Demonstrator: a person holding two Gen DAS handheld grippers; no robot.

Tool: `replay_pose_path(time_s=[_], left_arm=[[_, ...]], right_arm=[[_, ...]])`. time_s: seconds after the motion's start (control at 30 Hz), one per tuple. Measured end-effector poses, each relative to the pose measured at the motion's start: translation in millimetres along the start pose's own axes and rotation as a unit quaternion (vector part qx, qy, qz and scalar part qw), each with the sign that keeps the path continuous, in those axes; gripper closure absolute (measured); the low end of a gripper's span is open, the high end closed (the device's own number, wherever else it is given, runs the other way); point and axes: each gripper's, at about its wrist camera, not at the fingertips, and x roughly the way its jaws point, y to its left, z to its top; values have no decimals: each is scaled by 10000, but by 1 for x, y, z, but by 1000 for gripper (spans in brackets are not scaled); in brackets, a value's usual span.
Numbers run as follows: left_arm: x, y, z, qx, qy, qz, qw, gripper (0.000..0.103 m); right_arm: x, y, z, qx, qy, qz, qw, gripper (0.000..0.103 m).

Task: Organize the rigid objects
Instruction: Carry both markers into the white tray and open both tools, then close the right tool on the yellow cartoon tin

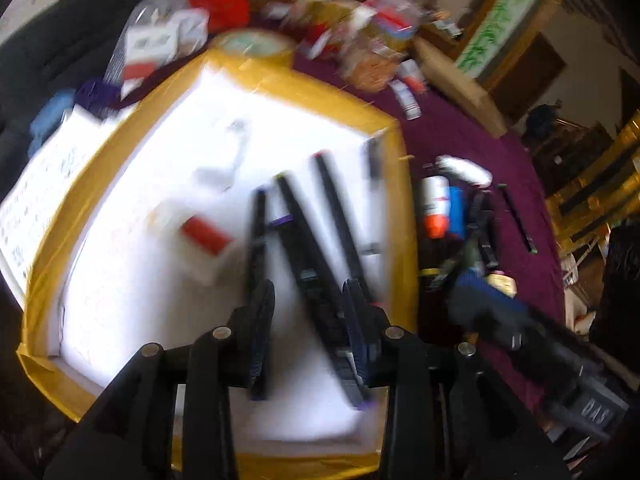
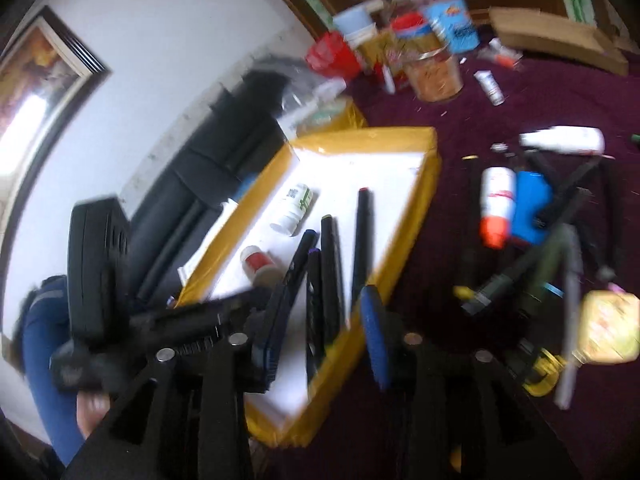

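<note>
Both sets of jaws stood apart with nothing pinched: the left gripper (image 1: 308, 320) hung over the tray floor with a black marker lying under its gap, pads not pressing it; the right gripper (image 2: 320, 336) straddled the tray's near rim, also empty. Largest first: the yellow-rimmed white tray (image 1: 120, 152) filled the centre-left of the left wrist view and the centre of the right wrist view, on a purple cloth (image 2: 460, 112). Inside it, a row of black markers (image 1: 340, 208) lay side by side, long axes running from bottom centre toward upper right, roughly in line with the left fingers. A red-capped bottle (image 1: 204, 236) lay left of them, and a white bottle with green print (image 2: 296, 204) above that. The unsorted pile (image 2: 532, 280) of pens and bottles sat to the right of the tray, lower right in the right wrist view, with a white bottle with orange cap (image 2: 496, 204) and a blue box (image 2: 530, 208) touching at its upper edge. My read: the right hand was nearer the pile; the pens there crossed at mixed angles, so the wrist would need turning to square up on one. Heavy blur, finer detail unclear.
</note>
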Motion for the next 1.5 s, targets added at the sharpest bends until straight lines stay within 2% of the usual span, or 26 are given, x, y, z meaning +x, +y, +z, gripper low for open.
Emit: replay_pose_path(time_s=[0.03, 0.1, 0.17, 0.2, 0.3, 0.37, 0.5, 0.6, 0.83, 0.97, 1.07, 1.3, 1.37, 1.43, 1.5], left_arm=[[-6, -13, -1, 195, -130, -53, 9997, 70], [-13, -37, -6, 529, -265, -235, 9980, 68], [-16, -60, -12, 779, -281, -504, 9953, 50], [-14, -72, -15, 935, -248, -666, 9931, 47], [-4, -103, -29, 1288, -24, -907, 9875, 46], [4, -118, -39, 1450, 143, -941, 9848, 46], [14, -131, -53, 1703, 324, -864, 9811, 46], [15, -134, -59, 1776, 361, -753, 9805, 46], [22, -123, -59, 1674, 453, -655, 9827, 46], [25, -120, -59, 1627, 479, -665, 9833, 46], [27, -122, -59, 1652, 514, -703, 9824, 46], [30, -125, -62, 1679, 552, -740, 9815, 46], [30, -125, -63, 1700, 570, -713, 9812, 46], [30, -126, -63, 1715, 553, -733, 9809, 46], [32, -126, -63, 1689, 554, -720, 9814, 46]], right_arm=[[-17, -8, -9, 71, -149, 8, 9999, 57], [-38, -24, -22, 221, -318, -82, 9992, 51], [-59, -46, -36, 431, -434, -305, 9977, 51], [-69, -59, -42, 568, -499, -443, 9962, 51], [-93, -92, -54, 900, -630, -718, 9913, 49], [-103, -111, -58, 1044, -670, -1007, 9871, 47], [-101, -134, -47, 1159, -638, -1315, 9824, 47], [-83, -138, -32, 1092, -501, -1464, 9819, 47], [-53, -138, -22, 740, -90, -2226, 9721, 47], [-46, -137, -20, 611, -60, -2309, 9710, 47], [-46, -136, -21, 499, -33, -2075, 9770, 46], [-42, -134, -18, 408, -66, -2071, 9775, 46], [-43, -134, -17, 397, -35, -2089, 9771, 50], [-53, -138, -19, 501, -10, -2031, 9779, 63], [-65, -146, -24, 700, -38, -2013, 9770, 69]])
